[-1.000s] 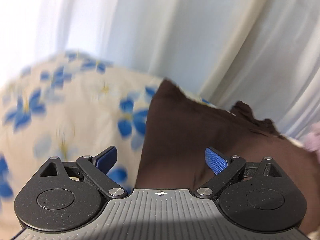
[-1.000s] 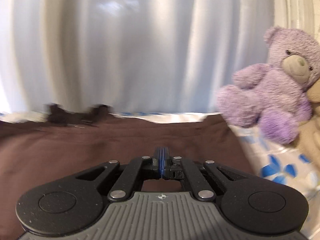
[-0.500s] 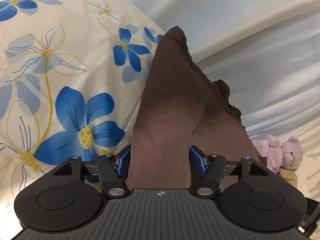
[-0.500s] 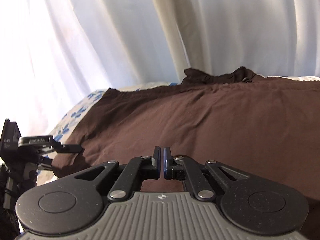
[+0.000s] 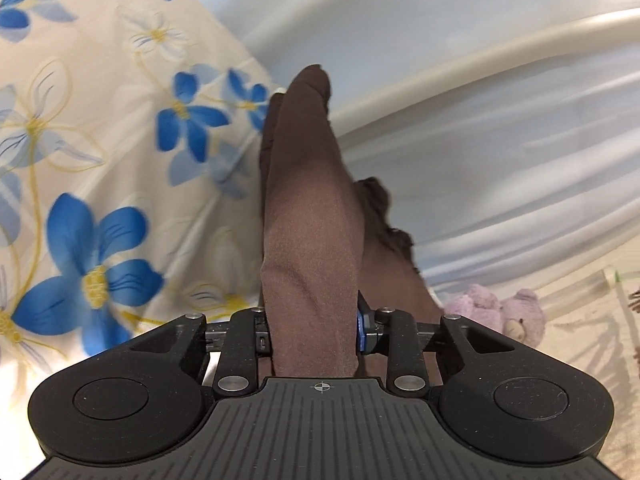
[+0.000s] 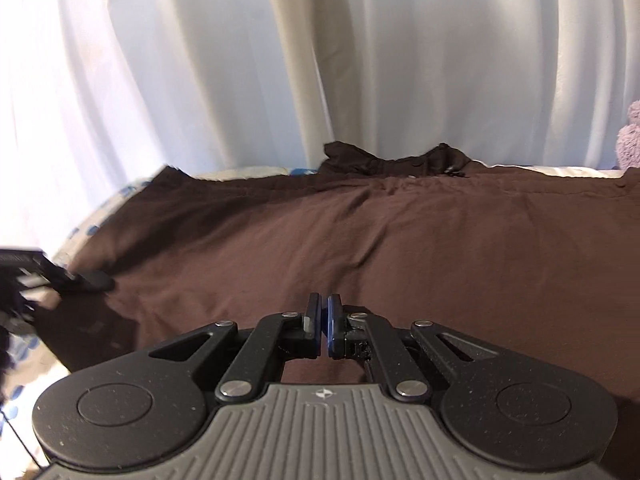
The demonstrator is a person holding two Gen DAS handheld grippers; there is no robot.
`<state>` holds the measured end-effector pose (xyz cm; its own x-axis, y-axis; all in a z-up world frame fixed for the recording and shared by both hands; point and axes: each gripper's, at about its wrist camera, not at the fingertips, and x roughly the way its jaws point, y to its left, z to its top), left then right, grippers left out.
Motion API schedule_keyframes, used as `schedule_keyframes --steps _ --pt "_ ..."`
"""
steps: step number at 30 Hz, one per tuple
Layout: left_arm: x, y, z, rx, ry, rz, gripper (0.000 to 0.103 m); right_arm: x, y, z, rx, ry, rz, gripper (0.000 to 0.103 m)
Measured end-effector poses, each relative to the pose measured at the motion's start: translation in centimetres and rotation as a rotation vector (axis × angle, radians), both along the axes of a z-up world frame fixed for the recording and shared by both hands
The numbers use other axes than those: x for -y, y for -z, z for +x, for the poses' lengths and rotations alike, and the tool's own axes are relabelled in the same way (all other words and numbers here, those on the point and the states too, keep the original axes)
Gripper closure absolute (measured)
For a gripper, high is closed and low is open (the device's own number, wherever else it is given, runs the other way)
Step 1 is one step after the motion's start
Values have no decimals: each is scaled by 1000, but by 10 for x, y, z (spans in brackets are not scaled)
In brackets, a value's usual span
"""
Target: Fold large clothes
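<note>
Left wrist: left gripper (image 5: 316, 328) has just been closing, and its jaws now clamp a thick ridge of the brown garment (image 5: 308, 216). The ridge runs from the jaws up toward 12 o'clock. Cloth is matte, soft and fine-knit, bunched into a rounded fold. The cream floral sheet (image 5: 100, 160) fills 9 to 11 o'clock, white curtain (image 5: 480, 140) sits at 1 to 3, and a purple plush bear (image 5: 496, 314) at 4.

Right wrist: right gripper (image 6: 323, 326) has jaws together just over the garment (image 6: 360, 240). Whether a thin layer is pinched I can't tell, since the tips sit low against the cloth. The garment lies spread wide and mostly flat on the bed, with light creases and a rumpled edge at 12. The left gripper (image 6: 80, 278) is at 9, on the garment's side edge.

Progress: early, I'd say. Garment is laid out, edge grabbed, no fold made yet.
</note>
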<state>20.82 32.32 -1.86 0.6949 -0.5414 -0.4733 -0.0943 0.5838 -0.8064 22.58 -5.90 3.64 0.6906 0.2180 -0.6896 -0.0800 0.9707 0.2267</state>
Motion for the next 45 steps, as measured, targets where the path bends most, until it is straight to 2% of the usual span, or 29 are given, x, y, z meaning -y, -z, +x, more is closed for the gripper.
schedule_keyframes --steps 3,6,9,11,13,16,18,21,25,27,29,32,36,37,40,42,45 --pt "21 -33 2 70 42 -1 73 3 16 5 -38 5 20 102" --pt "60 -72 8 153 125 48 73 13 15 6 -51 8 77 102" --pt "110 -91 21 212 235 76 73 30 16 1 -48 10 182 102" --pt "146 -87 35 210 309 89 73 45 13 -4 -51 27 272 102" --pt "183 -71 49 179 372 111 73 63 7 -13 -33 64 318 102" --pt "224 -37 61 132 426 131 71 92 -15 -27 38 121 321 101" --pt "236 -18 61 121 418 128 70 112 -34 -34 97 149 310 101" --pt "247 -14 52 165 409 178 67 129 -57 -31 145 86 369 101" --pt "250 -18 49 176 411 208 65 116 -67 11 96 -85 417 101" --pt "249 -19 47 183 411 218 63 103 -60 37 42 -135 401 101" --pt "251 -19 45 190 412 236 60 94 -46 60 -42 -183 426 101" --pt "247 -21 45 168 422 222 55 84 -21 74 -152 -183 376 103" --pt "224 -34 43 142 426 171 45 94 2 74 -181 -166 424 103" --pt "217 -40 43 147 403 196 38 99 6 77 -192 -150 443 103" --pt "198 -50 54 143 272 341 36 113 20 74 -191 -116 482 103" --pt "189 -44 69 74 190 397 38 112 25 69 -171 -112 489 103" --pt "191 -36 87 7 154 436 40 114 25 64 -165 -104 491 103"
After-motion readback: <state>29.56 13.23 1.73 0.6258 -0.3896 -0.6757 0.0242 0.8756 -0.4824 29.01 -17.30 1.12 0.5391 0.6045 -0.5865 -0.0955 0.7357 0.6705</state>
